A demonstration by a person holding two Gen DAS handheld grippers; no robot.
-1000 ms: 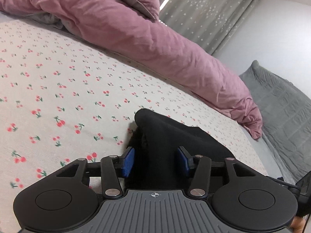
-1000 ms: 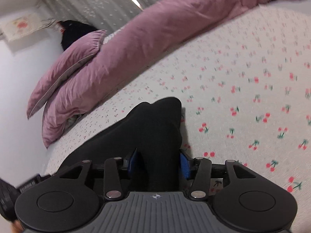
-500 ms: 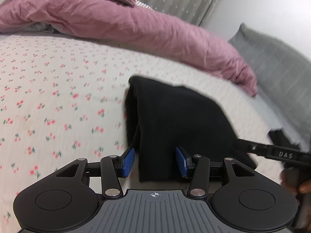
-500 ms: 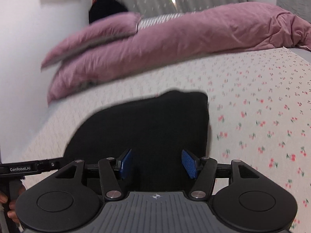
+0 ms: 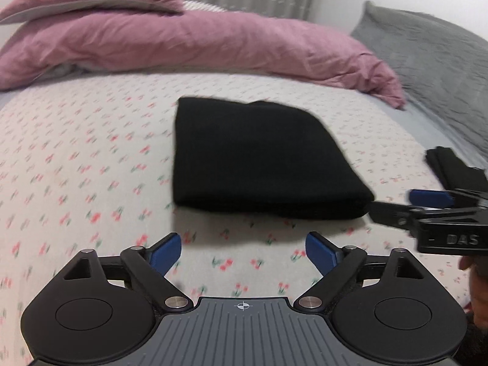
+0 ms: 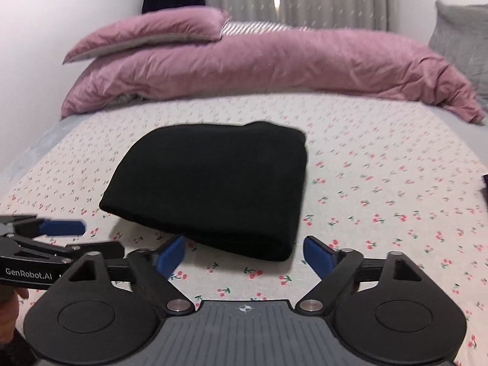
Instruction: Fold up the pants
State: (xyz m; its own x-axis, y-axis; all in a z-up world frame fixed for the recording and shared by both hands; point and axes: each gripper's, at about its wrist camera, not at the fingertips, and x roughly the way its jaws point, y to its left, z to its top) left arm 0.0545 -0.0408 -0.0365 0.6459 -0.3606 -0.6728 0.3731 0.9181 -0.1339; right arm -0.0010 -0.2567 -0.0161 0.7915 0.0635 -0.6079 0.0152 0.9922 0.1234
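The left gripper [image 5: 244, 248] and right gripper [image 6: 244, 251] have released the pants [image 5: 259, 158]; both jaws are opening, empty, short of the pants' near edge. The fold appears complete.

- "DAS" is read in pale letters on the black side bar of the right gripper [image 5: 433, 201], seen from the left wrist.
- "GenRobot.AI" is printed in white on the side bar of the left gripper [image 6: 55, 228], seen from the right wrist.

Pants [image 5: 259, 158] lie on sheet [image 5: 76, 158], before duvet [image 5: 198, 45].
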